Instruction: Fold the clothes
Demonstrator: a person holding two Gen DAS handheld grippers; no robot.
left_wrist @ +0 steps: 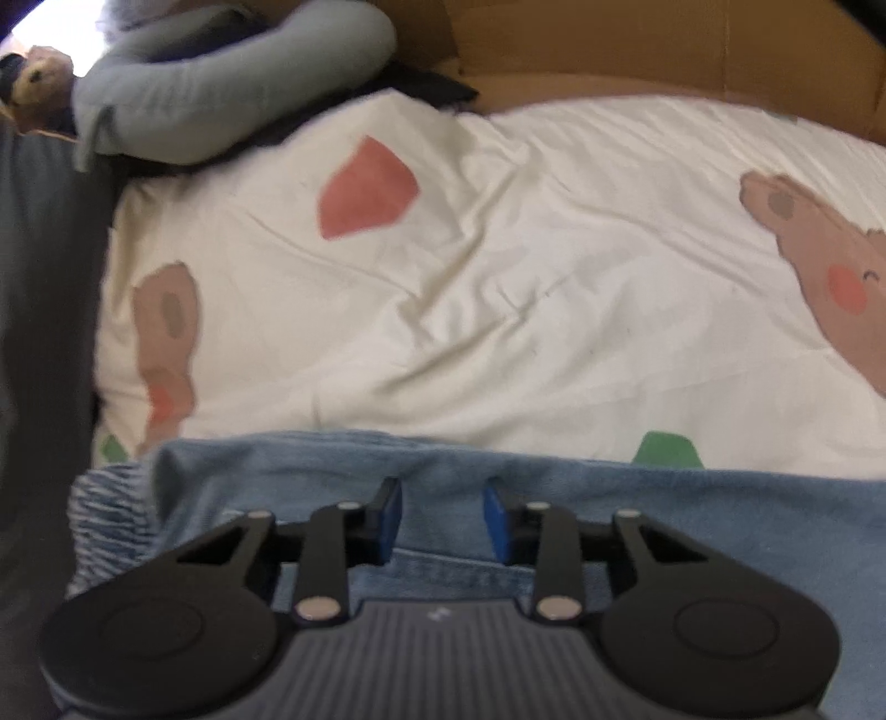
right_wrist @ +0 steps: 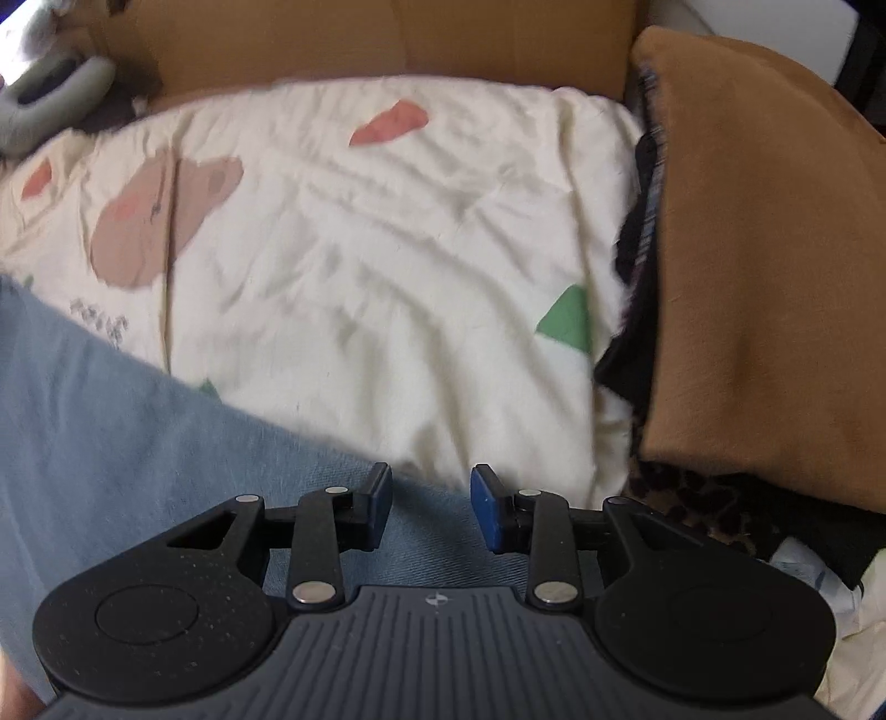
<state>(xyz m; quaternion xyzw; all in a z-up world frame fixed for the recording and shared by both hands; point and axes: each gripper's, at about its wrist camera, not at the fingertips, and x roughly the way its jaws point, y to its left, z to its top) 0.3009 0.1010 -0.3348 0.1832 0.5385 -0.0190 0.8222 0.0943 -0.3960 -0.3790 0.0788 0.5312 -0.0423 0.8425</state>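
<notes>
Your left hand-held gripper [left_wrist: 441, 518] sits low over the blue denim garment [left_wrist: 554, 498], its 2 blue-padded fingers spread apart with bare denim showing in the gap and nothing pinched between them. A striped lining [left_wrist: 111, 515] bunches at the denim's left end. Your right hand-held gripper [right_wrist: 430, 507] is likewise parted, empty, poised over the denim's right edge [right_wrist: 138, 415], where the cloth runs out onto the cream bed cover [right_wrist: 387, 249].

The denim lies across the near side of that cover, which is printed with brown bear faces, pink patches and green shapes. Beyond the denim the cover is wrinkled and bare. To the cover's right lies a tan blanket [right_wrist: 775, 249] over dark and leopard-patterned cloth. At the cover's far left corner rests a grey curved pillow [left_wrist: 221, 83], and behind the cover stands a brown cardboard wall [left_wrist: 664, 50]
</notes>
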